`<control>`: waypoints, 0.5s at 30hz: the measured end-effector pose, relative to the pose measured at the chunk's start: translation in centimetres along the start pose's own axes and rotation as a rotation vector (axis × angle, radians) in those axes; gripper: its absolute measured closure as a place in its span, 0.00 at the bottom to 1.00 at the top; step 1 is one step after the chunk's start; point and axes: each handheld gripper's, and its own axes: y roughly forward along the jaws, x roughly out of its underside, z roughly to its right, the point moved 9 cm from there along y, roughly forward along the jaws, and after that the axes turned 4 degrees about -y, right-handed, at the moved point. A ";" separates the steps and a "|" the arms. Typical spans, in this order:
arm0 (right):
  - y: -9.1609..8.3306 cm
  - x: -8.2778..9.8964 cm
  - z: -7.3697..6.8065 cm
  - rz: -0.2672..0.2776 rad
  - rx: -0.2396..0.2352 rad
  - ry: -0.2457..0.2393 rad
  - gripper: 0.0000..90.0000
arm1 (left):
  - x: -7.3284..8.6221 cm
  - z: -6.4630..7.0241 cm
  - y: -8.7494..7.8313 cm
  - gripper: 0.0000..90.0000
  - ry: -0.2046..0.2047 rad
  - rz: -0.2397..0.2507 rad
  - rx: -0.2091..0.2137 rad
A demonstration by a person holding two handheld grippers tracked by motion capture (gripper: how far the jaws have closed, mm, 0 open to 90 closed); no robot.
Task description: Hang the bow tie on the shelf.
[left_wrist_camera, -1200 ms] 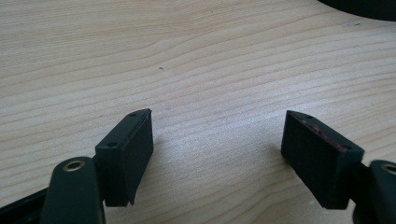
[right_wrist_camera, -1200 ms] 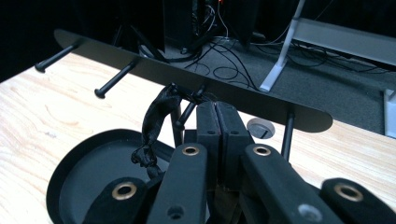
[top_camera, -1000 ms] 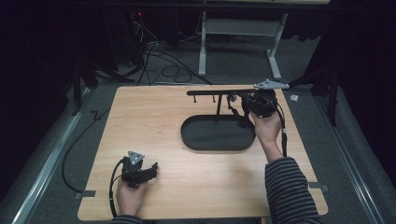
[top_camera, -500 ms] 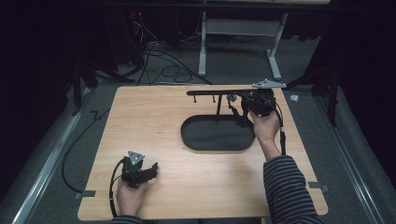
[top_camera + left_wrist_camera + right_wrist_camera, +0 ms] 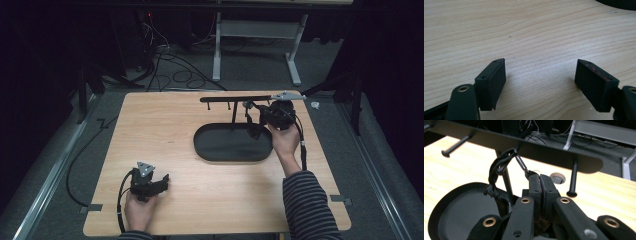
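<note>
A black stand has an oval base tray (image 5: 220, 150) and a horizontal bar (image 5: 235, 98) with short pegs hanging from it. A black braided cord (image 5: 495, 170) loops up near the bar and hangs down over the tray (image 5: 454, 220). My right gripper (image 5: 540, 178) is shut on the small metal end of that cord, just below the bar (image 5: 544, 152) and beside a peg (image 5: 574, 177). In the high view the right gripper (image 5: 260, 115) is at the stand's right end. My left gripper (image 5: 540, 72) is open over bare wood, and it rests at the table's front left (image 5: 162, 181).
The wooden table (image 5: 150, 130) sits on grey floor with cables (image 5: 170, 60) and a white desk frame (image 5: 260, 30) behind it. A round cap or hole (image 5: 557, 177) lies on the table behind the stand. A small white object (image 5: 315, 105) lies off the back right corner.
My right gripper has shifted slightly lower and nearer the stand's post, still shut on the cord. The left gripper has not moved.
</note>
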 end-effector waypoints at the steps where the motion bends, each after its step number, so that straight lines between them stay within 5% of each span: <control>1: 0.0 0.0 0.0 0.000 0.000 0.000 1.00 | 0.0 0.0 0.0 0.28 0.000 0.000 0.000; 15: 0.8 0.7 -0.5 -0.018 -0.005 -0.001 1.00 | 0.0 0.0 0.0 0.28 0.000 0.000 0.001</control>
